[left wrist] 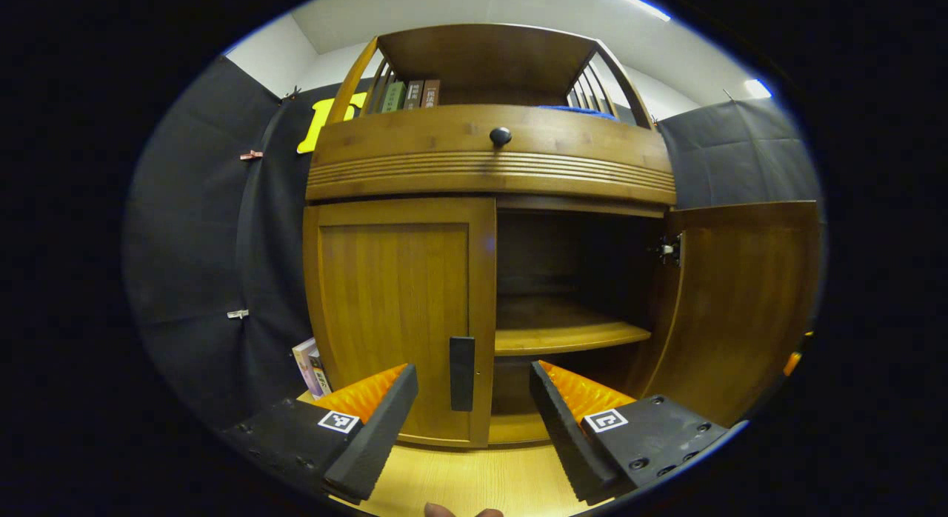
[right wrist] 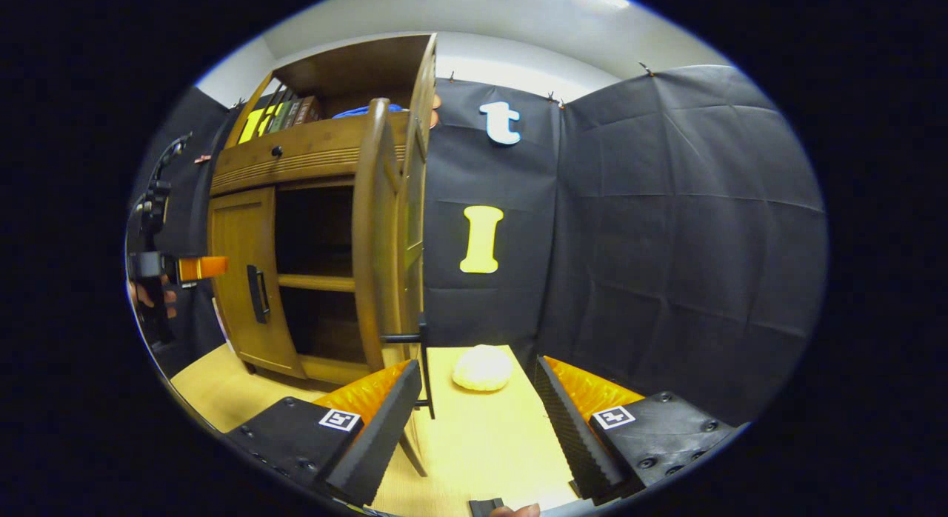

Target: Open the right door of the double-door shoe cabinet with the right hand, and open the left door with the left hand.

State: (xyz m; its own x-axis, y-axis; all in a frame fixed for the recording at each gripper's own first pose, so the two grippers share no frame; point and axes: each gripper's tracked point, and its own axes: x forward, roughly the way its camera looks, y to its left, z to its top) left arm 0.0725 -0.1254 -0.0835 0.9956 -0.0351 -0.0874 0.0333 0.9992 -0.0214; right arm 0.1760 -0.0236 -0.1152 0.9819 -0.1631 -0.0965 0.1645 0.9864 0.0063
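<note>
The right door [left wrist: 740, 302] of the shoe cabinet [left wrist: 489, 161] already stands swung out, filling the right side of my left gripper view, with the dark inside and a bare wooden shelf [left wrist: 570, 335] showing in the middle of the frame. So I judge my right hand's half done. The left door [left wrist: 396, 317] is still flush against the cabinet front at centre left, so that half is left to do.

My left gripper [left wrist: 474, 398] sits low in the frame, pointed straight at the cabinet, fingers spread wide with nothing between them. The left door's dark vertical handle [left wrist: 462, 373] lies right in the gap between my fingers, but farther off; I cannot tell how near it is, and neither finger touches it. I take this as lining up for the grasp.

In my right gripper view, the open right door appears edge-on, just left of centre, and its dark handle [right wrist: 424, 365] pokes out beside my left-hand finger at the bottom. My right gripper [right wrist: 474, 406] is likewise spread wide and holds nothing; whether that finger brushes the handle I cannot say. Ahead on the pale floor lies a small whitish lump [right wrist: 483, 367], near the cloth wall. At far left of this view I see my other gripper, level and aimed at the shut left door.
</note>
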